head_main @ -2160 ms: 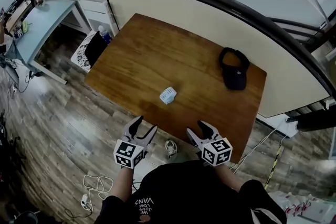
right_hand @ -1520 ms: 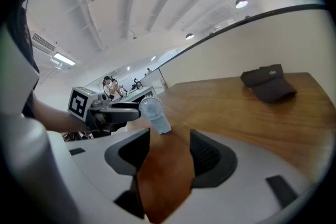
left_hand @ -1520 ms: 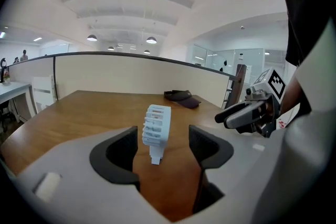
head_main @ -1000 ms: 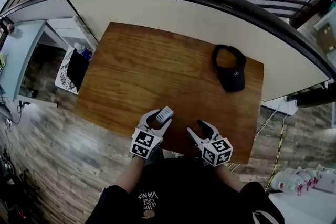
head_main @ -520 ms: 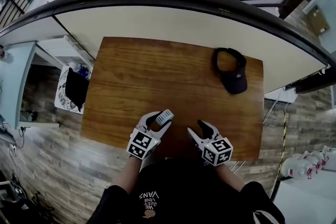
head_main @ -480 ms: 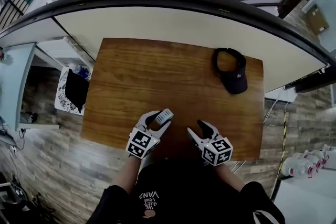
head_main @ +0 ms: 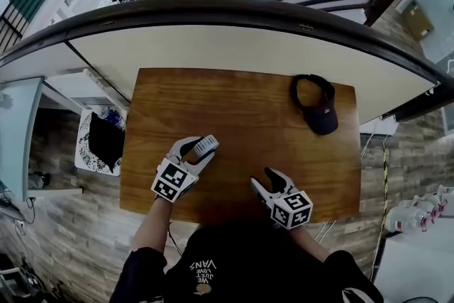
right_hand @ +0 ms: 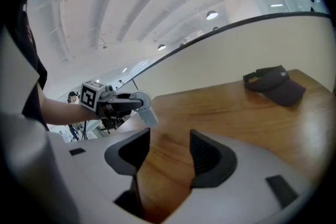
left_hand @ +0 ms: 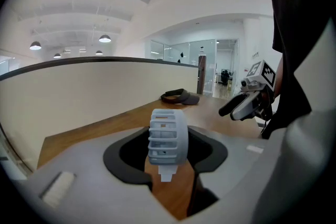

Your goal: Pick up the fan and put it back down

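Wooden worktop [head_main: 234,99] against a curved partition, dark visor cap [head_main: 317,106] at its far right. Small grey fan [left_hand: 168,136] stood free mid-worktop two seconds back; now the left gripper [head_main: 195,150] has it clamped at its grille, stem hanging free, seemingly clear of the wood. Over the last second that gripper has carried it left, away from the right gripper [right_hand: 169,152], toward the near-left part of the worktop. Right gripper is empty, jaws moderately apart, over the near edge. Pick-up looks done; what remains is setting the fan back down upright and letting go, judging by the lift.
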Demonstrator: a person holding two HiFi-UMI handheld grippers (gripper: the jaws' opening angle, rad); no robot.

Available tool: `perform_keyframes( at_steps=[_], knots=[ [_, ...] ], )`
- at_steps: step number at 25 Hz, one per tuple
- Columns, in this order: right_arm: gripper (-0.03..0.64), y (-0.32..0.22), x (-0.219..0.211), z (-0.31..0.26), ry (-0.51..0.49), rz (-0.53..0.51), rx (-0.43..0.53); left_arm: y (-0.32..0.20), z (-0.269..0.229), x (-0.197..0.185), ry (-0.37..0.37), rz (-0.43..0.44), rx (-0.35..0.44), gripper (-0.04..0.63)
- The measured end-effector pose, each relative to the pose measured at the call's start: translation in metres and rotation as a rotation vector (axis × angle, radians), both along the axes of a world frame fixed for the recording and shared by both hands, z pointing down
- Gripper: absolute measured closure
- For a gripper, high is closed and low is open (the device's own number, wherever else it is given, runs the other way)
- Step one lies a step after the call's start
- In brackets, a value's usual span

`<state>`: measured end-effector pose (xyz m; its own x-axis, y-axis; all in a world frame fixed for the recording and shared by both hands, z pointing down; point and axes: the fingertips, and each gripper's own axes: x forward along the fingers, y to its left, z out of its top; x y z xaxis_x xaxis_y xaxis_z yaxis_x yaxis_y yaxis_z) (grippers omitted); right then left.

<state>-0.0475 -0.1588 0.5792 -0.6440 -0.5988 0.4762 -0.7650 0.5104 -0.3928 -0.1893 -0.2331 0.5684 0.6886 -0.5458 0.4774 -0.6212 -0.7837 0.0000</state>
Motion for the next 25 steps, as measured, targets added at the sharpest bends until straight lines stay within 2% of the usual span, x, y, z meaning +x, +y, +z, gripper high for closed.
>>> perform_keyframes(
  at_steps=[13,19,25],
  knots=[
    [0.411,-0.031,-0.060,-0.004,-0.023,0.018,0.018,-0.091,-0.015,-0.089,-0.087,0.068,0.065,0.405],
    [0.411,-0.052,-0.066,-0.002,-0.023,0.073,0.027,-0.133,-0.020,-0.117,-0.097,0.106,0.081,0.405],
    [0.411,-0.062,-0.082,0.005,-0.017,0.075,0.014,-0.163,-0.010,-0.135,-0.152,0.174,0.100,0.405]
  ],
)
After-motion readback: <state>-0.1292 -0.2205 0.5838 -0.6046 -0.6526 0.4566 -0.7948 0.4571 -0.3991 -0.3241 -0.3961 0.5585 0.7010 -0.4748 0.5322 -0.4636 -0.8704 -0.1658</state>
